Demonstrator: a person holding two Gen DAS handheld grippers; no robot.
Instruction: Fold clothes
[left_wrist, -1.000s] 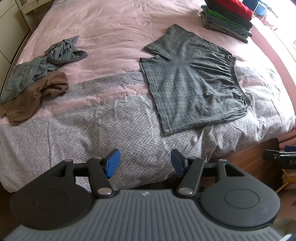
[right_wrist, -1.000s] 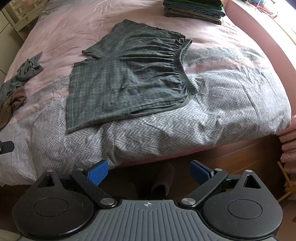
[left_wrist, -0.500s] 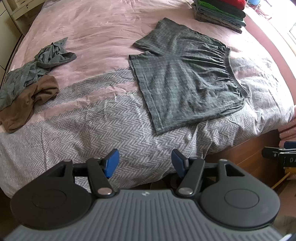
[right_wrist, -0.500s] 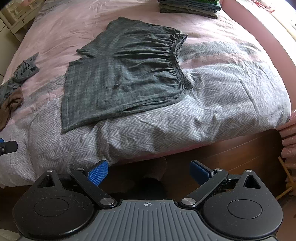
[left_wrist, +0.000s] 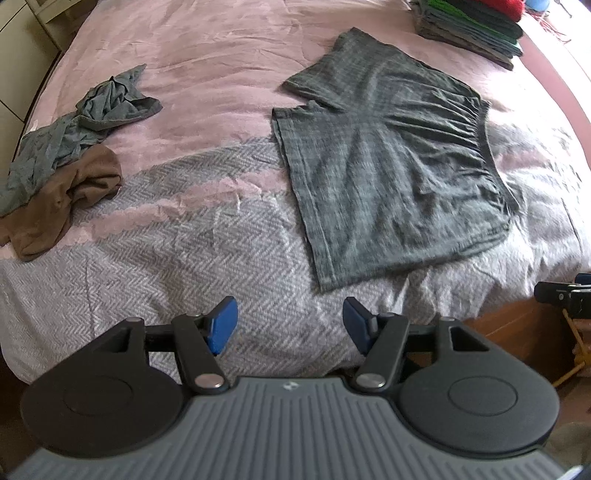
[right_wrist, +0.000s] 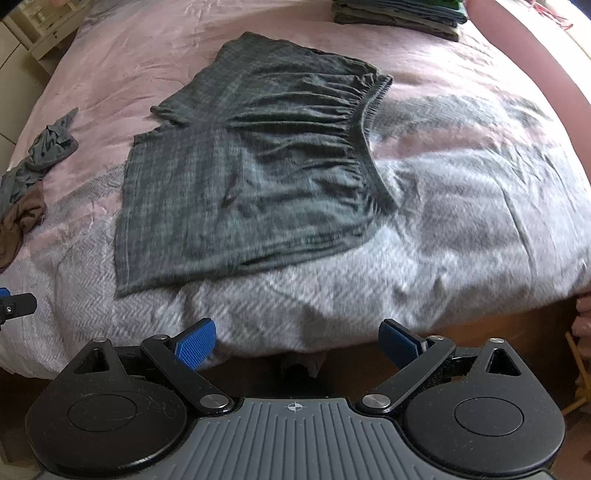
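Left wrist view, left to right: a crumpled grey-blue garment (left_wrist: 81, 136) is seen at upper left of the frame, lying on the pink part of the bedspread (left_wrist: 207, 66). A bunched brown garment (left_wrist: 62, 206) is touching its lower edge, at the left border of the frame. The grey plaid shorts (left_wrist: 391, 166) are spread flat right of centre, waistband toward the right, leg hems toward the left, straddling the pink and the grey herringbone zones of the bedspread. A stack of folded clothes (left_wrist: 472, 26) is seen at upper right, well apart from the shorts. The left gripper (left_wrist: 290, 326) is held over the near bed edge, its blue-padded fingers (left_wrist: 223, 325) spread apart with nothing between them, not touching any fabric. The tip of the other gripper is visible at the right border, mid-height.

Right wrist view, left to right: the same two crumpled garments are seen at the left border. The shorts (right_wrist: 258, 162) fill the upper centre, gathered waistband (right_wrist: 369, 122) on the right side. The folded stack (right_wrist: 399, 14) is cut off by the top edge. The right gripper (right_wrist: 297, 341) is held below the bed edge, wood bed frame (right_wrist: 480, 328) behind it, fingers (right_wrist: 195, 343) wide apart and empty. This view is motion-blurred.
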